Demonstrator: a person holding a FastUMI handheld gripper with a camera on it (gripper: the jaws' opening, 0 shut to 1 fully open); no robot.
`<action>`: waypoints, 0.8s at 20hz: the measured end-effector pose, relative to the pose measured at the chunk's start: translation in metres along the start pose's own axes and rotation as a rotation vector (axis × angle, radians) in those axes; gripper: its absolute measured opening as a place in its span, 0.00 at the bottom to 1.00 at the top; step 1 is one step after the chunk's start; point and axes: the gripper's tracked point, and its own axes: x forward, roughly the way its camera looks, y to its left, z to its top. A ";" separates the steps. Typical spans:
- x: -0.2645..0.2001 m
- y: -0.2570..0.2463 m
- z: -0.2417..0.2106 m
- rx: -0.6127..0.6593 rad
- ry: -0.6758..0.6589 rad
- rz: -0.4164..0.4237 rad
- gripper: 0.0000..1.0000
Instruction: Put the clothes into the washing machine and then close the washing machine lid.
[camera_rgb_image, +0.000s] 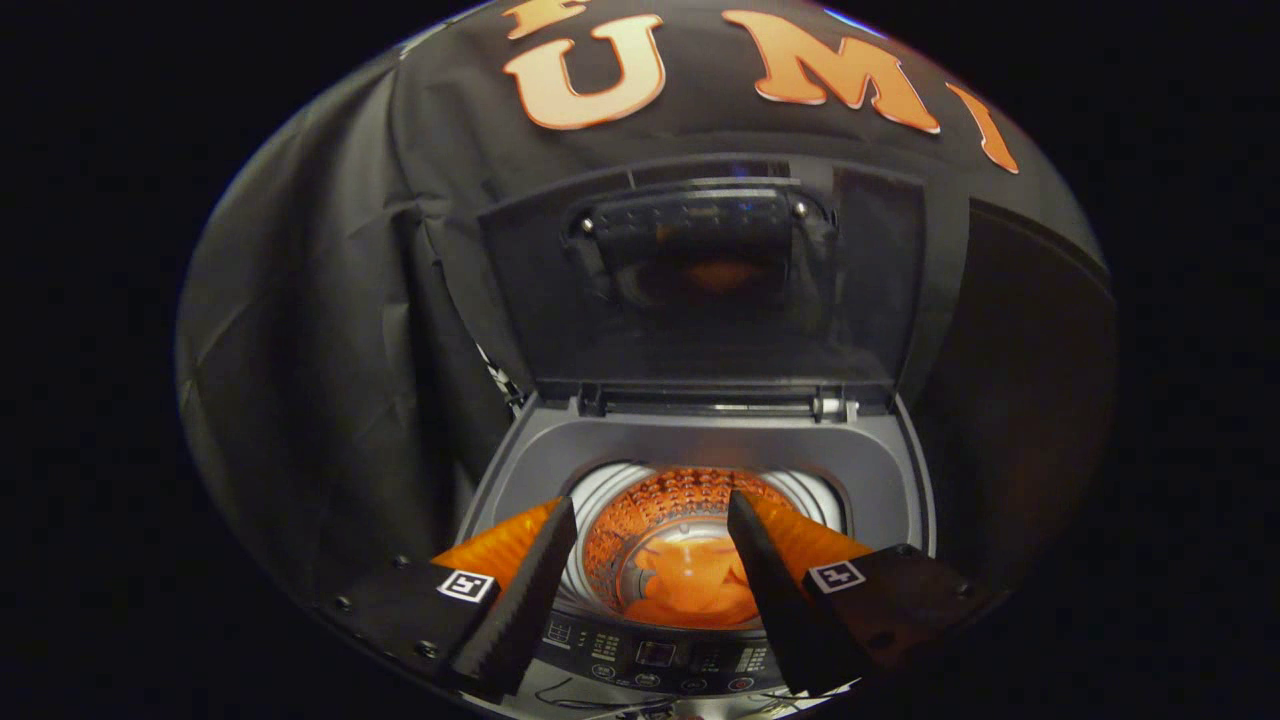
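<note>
Tongs (650, 510) are spread wide apart, with nothing held between the two fingers (520, 600). Both fingers point forward and down over the open top of the washer (880, 480), one to each side of the drum mouth. Seen through the gap between the fingers, the drum (680, 500) stands open, its perforated wall visible along the far side. Clothes (690, 585) lie at the bottom of the drum, bunched in a loose orange heap, well below the fingertips and touching neither finger. Whether one garment or several make up the heap cannot be told. Just beneath the fingers, on the near edge of the washer, runs the control panel (655, 655), with a row of small buttons and a small display at its middle; the markings are too small to read. Beyond the drum, the grey top deck of the washer rises to the hinge (715, 403), which spans the rear edge. Lid (700, 290) stands raised, nearly upright, leaning back toward the wall (330, 330) behind it. Its dark, glossy inner face turns toward the gripper and carries a faint orange reflection near its upper middle. A dark moulded handle part sits at the top of the lid. Black cloth hangs in folds behind and to both sides of the washer.
</note>
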 end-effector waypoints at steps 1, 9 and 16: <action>-0.009 0.004 0.005 -0.012 -0.029 0.006 0.99; -0.113 0.003 0.055 0.044 -0.254 0.013 0.98; -0.217 -0.019 0.103 0.003 -0.426 -0.021 0.98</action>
